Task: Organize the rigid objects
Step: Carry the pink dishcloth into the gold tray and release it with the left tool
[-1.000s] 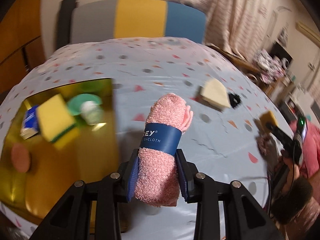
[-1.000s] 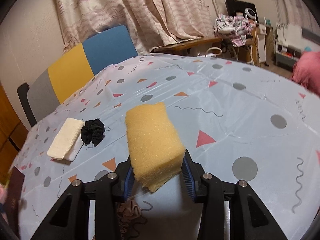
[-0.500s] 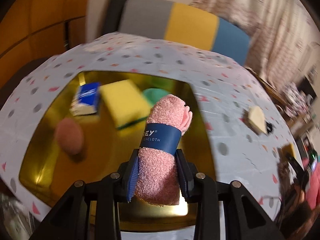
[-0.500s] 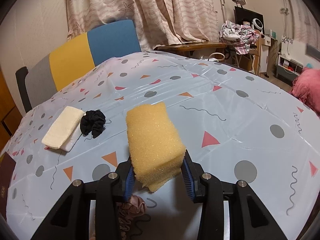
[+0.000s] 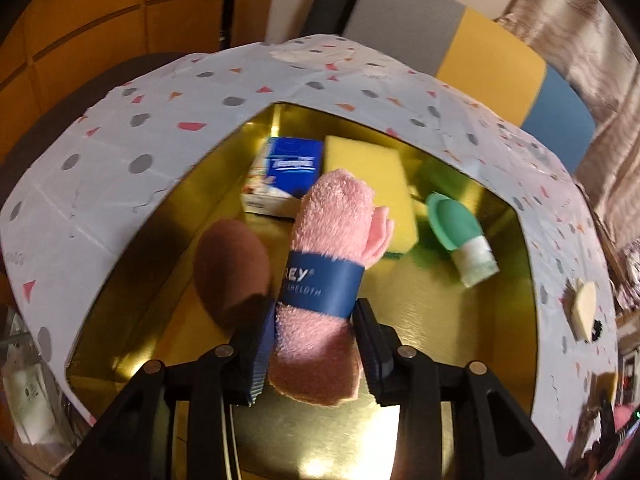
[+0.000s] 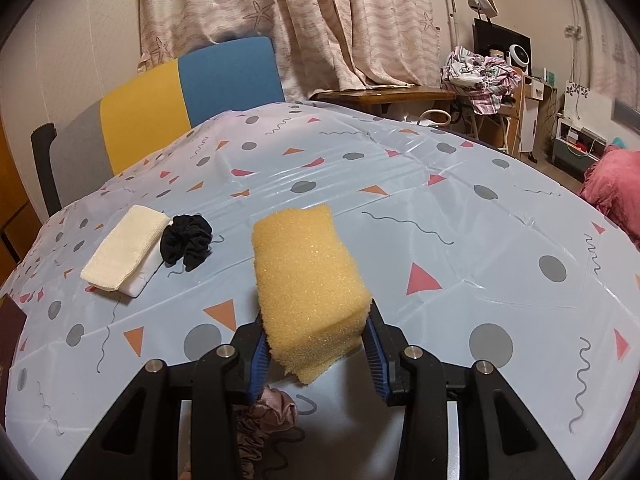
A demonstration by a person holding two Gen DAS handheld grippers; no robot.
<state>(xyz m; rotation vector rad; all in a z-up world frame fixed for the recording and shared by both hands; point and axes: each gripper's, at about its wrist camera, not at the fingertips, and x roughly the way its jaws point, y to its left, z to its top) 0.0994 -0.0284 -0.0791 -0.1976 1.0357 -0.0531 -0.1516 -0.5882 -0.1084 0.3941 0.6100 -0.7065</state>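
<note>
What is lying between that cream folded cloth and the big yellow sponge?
A black scrunchie, touching the cream cloth, then bare tablecloth up to the sponge; the right wrist view shows it.

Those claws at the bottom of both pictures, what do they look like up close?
Both look alike: the left claw and the right claw are each built of matte black angular arms joined by round silver bolts, ending in two fingers lined with ribbed blue pads. No cables, markings, hands or sleeves show.

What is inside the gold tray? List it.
In the gold tray: a blue box, a yellow sponge, a green bottle and a brown oval. The pink towel covers part of the floor.
</note>
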